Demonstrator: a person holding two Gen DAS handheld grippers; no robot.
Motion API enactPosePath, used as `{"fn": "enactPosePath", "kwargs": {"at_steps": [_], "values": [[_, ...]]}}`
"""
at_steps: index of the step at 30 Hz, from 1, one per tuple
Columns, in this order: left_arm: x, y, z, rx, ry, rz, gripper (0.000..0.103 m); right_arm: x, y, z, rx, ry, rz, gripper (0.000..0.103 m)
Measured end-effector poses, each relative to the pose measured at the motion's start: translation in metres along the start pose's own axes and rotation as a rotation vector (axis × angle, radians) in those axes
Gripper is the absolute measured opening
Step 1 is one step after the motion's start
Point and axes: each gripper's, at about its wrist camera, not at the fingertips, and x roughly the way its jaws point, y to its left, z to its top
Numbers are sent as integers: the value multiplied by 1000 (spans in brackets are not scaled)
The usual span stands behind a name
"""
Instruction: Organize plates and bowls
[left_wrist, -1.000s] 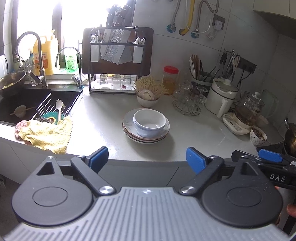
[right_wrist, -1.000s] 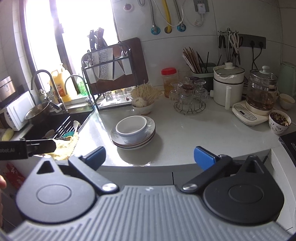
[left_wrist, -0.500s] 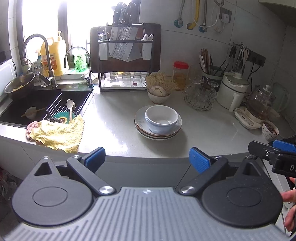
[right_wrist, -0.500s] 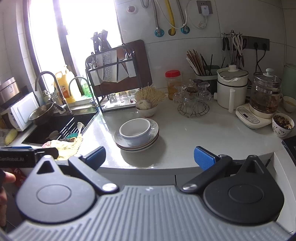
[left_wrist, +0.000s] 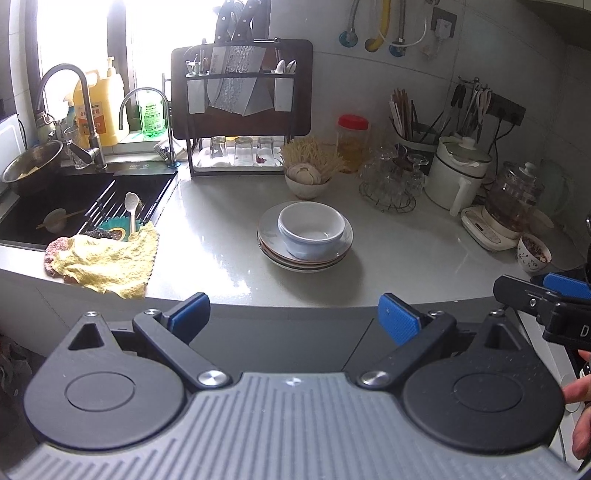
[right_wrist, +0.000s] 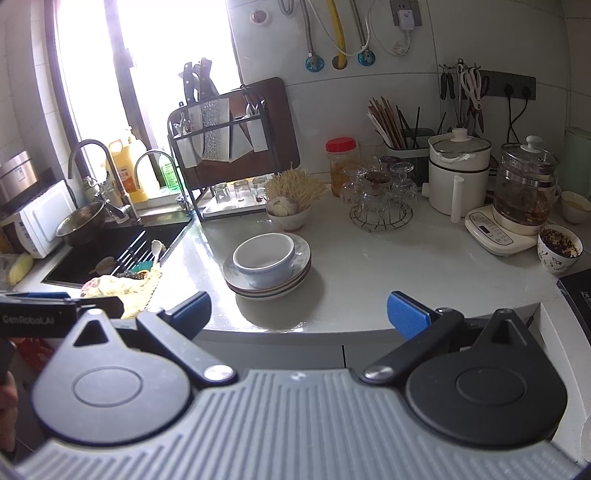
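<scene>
The bowl hides the plates' middle; their number is unclear.

- Left wrist view: looks forward from off the counter's front edge, slightly downward, facing the back wall; the counter fills mid-frame, the sink lies at left.
- Right wrist view: similar standoff, placed further right, angled leftward toward the window.
- Shared field: the stack of plates, the knife rack, and the kettle.
</scene>
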Motion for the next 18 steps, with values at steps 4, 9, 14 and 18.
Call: {"fn": "enactPosePath", "kwargs": {"at_steps": [4, 9, 14, 18], "values": [[-3, 0, -1, 11, -4, 4, 100, -2, 3, 0, -10, -2, 5, 103], [-9, 3, -2, 4, -16, 9, 100, -3, 4, -1, -11, -2, 17, 103], [-16, 4, -3, 1, -28, 11, 100, -7, 8, -1, -16, -8, 18, 103], [-19, 4, -4, -5, -34, 6, 100, -9, 9, -3, -14, -4, 18, 103]]}}
